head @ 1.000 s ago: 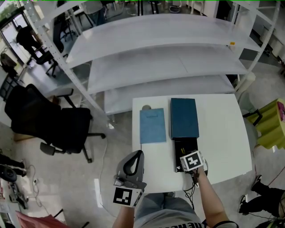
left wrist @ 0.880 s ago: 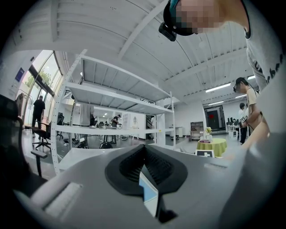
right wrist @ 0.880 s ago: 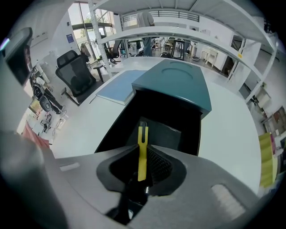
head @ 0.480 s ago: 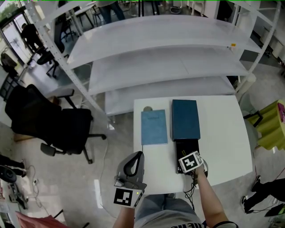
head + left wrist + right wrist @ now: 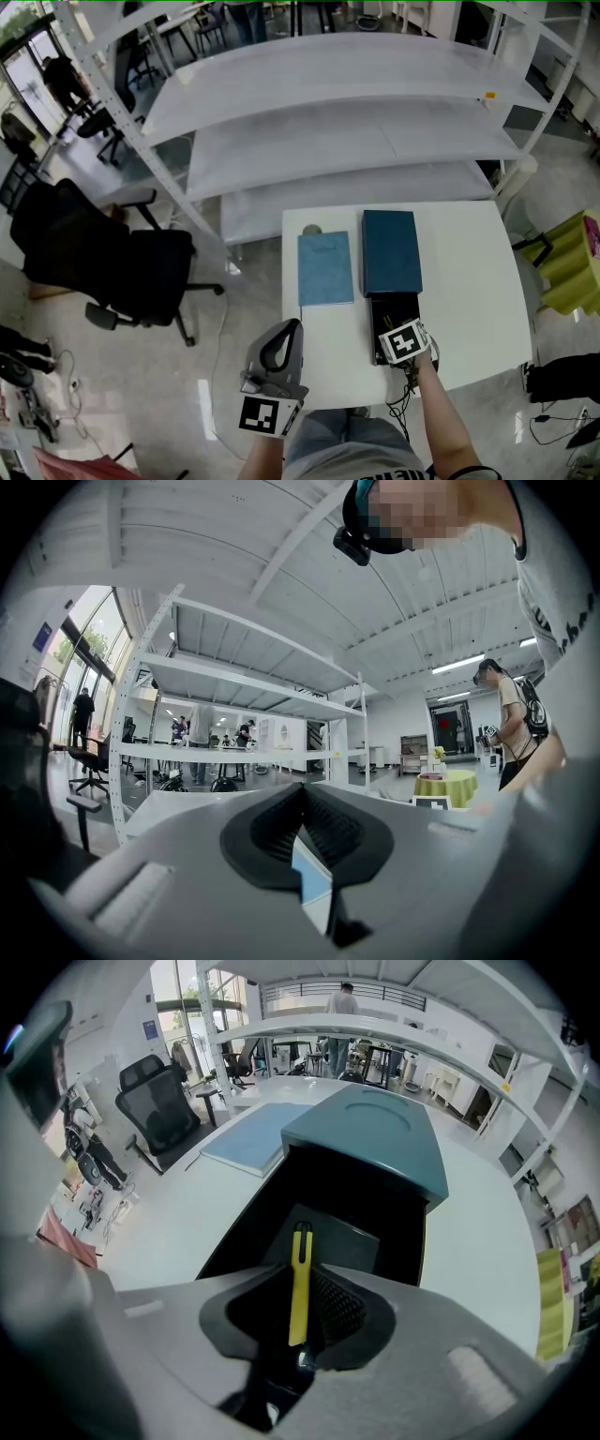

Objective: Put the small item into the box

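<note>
Little has moved in the last second: the right claw still hovers over the open box at the table's near edge, pinching the small yellow item, so I judge only the release remains. The head view hides that item. The left claw stays pressed together, empty.

So the table sits right in front, with the shelf rack just behind its far edge. On the table, a flat pad lies on the left and the box just beside it on the right. The box's cover sits over its far part, leaving the near part open. A little round thing lies just behind the pad. The right gripper is at the box's near end, and the small item in its jaws pokes out over that open part. The left gripper hangs by the table's near-left corner. A chair stands on the floor well off to the left.
</note>
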`<state>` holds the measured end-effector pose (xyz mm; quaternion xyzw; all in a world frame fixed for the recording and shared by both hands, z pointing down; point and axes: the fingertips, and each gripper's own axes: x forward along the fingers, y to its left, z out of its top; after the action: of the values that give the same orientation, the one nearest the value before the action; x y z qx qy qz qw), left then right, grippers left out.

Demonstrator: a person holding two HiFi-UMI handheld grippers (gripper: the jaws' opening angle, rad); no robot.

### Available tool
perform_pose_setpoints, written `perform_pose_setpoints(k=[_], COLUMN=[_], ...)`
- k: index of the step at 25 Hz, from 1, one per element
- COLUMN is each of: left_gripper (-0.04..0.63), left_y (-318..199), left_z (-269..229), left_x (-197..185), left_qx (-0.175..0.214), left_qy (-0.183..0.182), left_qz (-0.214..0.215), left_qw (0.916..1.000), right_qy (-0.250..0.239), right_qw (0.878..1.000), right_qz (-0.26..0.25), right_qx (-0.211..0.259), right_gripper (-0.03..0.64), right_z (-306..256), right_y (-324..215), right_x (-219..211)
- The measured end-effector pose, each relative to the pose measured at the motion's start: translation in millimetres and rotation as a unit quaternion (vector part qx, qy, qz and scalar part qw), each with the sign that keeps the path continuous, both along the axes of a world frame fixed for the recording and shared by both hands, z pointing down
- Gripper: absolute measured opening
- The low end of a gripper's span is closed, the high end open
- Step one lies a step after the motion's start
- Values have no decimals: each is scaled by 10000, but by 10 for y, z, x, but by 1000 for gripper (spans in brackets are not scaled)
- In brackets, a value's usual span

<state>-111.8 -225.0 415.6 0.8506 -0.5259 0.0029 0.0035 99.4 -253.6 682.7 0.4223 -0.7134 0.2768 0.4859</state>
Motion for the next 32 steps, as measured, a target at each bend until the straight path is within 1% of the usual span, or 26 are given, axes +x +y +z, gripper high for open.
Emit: perform_pose_setpoints(k=[3,5,8,10,11,12,17,21,26,32], left_gripper=[6,6,6,6,6,6,6,6,6,6], left_y=[3,6,5,7,8,9,32,63,107,173], left_z=[-8,-6,-8,-17,-28,-41,-42,-74,-99,-133], left_x=[-2,8,49,75,87,101,192,291,413,533], left_qx=[19,26,32,47,70,94,90,149,161,205], left_qy=[20,37,48,49,60,74,52,72,57,45], left_qz=[17,43,106,151,178,206,325,465,627,791], left_qw=[10000,10000,9999,9999,9998,9997,9994,9988,9979,9966], right_qy=[-212,-266,-448,-397,-420,-481,-880,-1222,-1484,-1618], right_qw=[9997,9992,9984,9979,9973,9965,9912,9824,9705,9540], right_qz=[140,118,324,388,403,407,309,356,444,515], right_qx=[45,262,145,348,456,542,939,1369,1847,2472], right_gripper=[87,87,79,47,13,3,3,2,2,2], right_z=[-37,-97,-146,-231,-282,-332,-561,-759,-990,-1267], right_y=[9,-49,48,24,14,12,60,119,207,320], right_x=[-3,4,13,76,83,74,0,-31,-17,26])
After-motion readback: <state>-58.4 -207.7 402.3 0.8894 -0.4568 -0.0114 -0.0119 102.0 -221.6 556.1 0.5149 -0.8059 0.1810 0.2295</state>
